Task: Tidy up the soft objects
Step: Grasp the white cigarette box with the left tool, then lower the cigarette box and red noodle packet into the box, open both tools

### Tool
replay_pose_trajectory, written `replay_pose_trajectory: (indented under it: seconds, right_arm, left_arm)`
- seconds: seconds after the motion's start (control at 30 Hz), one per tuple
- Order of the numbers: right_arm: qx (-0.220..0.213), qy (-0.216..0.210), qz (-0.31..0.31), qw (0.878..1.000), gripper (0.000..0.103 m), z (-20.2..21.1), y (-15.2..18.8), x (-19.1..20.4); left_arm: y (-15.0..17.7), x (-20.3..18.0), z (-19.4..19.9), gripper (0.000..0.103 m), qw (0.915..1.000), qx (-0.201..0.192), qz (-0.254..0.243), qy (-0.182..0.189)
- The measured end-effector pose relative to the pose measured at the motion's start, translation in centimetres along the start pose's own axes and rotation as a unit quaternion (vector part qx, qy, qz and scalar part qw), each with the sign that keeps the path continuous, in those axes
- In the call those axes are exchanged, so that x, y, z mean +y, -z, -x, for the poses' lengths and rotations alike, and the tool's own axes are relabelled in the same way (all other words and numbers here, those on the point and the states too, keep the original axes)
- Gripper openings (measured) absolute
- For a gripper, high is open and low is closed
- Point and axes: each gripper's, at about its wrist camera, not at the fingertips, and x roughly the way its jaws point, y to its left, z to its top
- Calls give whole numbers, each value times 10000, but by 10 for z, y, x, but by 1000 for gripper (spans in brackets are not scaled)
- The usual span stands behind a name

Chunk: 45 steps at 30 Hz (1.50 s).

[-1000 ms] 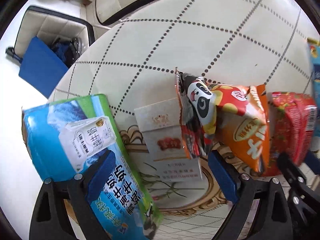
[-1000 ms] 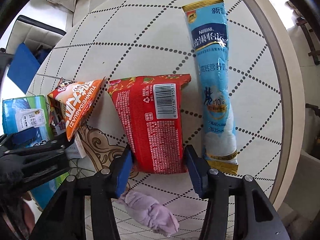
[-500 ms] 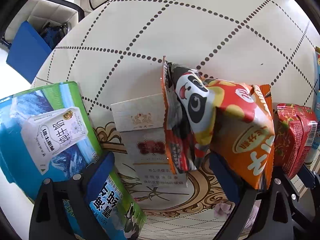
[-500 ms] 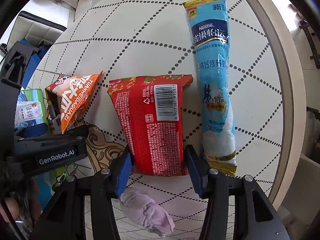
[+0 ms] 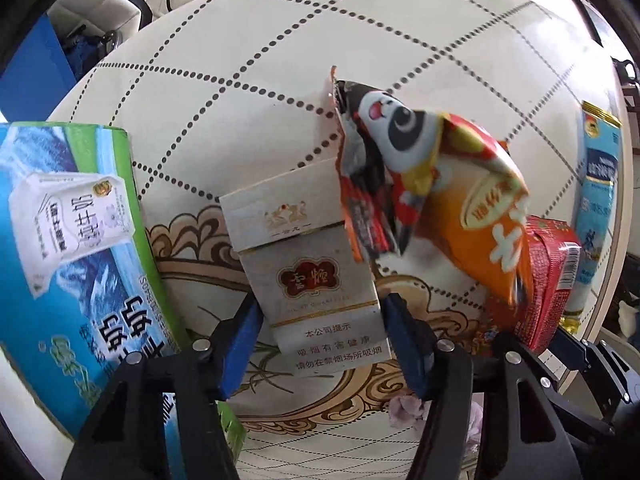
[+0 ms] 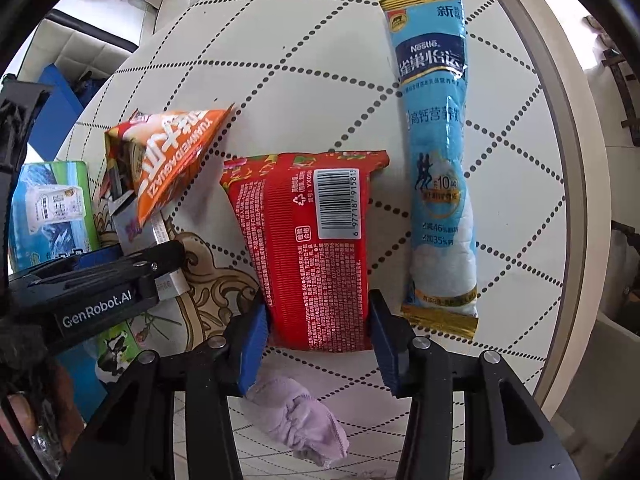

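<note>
Blue pads line both sets of fingers. The right gripper [image 6: 316, 336] has its fingers closed against the two long edges of the red pouch [image 6: 308, 248], near its bottom seam; the pouch lies flat on the worktop [image 6: 320, 80], barcode side up. The film is glossy and likely slippery, and the contents look soft, so the pouch should be light and will fold if pinched hard. Hold it low across the filled body, not at the thin seam. The left gripper [image 5: 320, 344] has its fingers spread to either side of the cigarette pack [image 5: 308, 276]; the pads sit just beside the pack's edges, and actual contact cannot be confirmed. The pack is stiff card and crushes rather than yields. Beyond it, the orange snack bag [image 5: 460, 200] stands puffed and crumpled; it is probably air-filled, light and fragile, best taken by a sealed edge. The blue sachet [image 6: 438, 152] lies flat to the right, limp when lifted by one end. A lilac cloth [image 6: 300, 420] lies bunched below the right fingers. A milk carton [image 5: 72, 260] lies at far left.
</note>
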Motion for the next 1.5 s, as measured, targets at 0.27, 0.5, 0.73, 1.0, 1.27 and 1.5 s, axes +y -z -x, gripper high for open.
replay_pose_trajectory:
  seconds: [0.27, 0.5, 0.73, 1.0, 1.27, 1.5]
  right_arm:
    - [-246, -107, 78, 9996, 48, 31, 51, 2]
    - [-465, -31, 223, 9987, 48, 57, 79, 17]
    - [-364, 4, 183, 9992, 48, 55, 70, 3]
    - [-335, -142, 12, 9993, 48, 50, 72, -12]
    - [-480, -125, -3, 9988, 48, 52, 73, -9]
    - [-870, -450, 234, 9949, 48, 101, 93, 25]
  left_arm:
    - [59, 1, 42, 57, 9977, -624, -255, 111]
    - [106, 12, 49, 22, 9968, -637, -355, 343]
    - [117, 11, -8, 29, 9971, 105, -469, 582]
    - [103, -23, -42, 58, 9951, 201, -901, -347]
    - [121, -26, -8, 11, 9962, -211, -846, 22]
    - [173, 12, 88, 11, 9900, -1232, -514, 450]
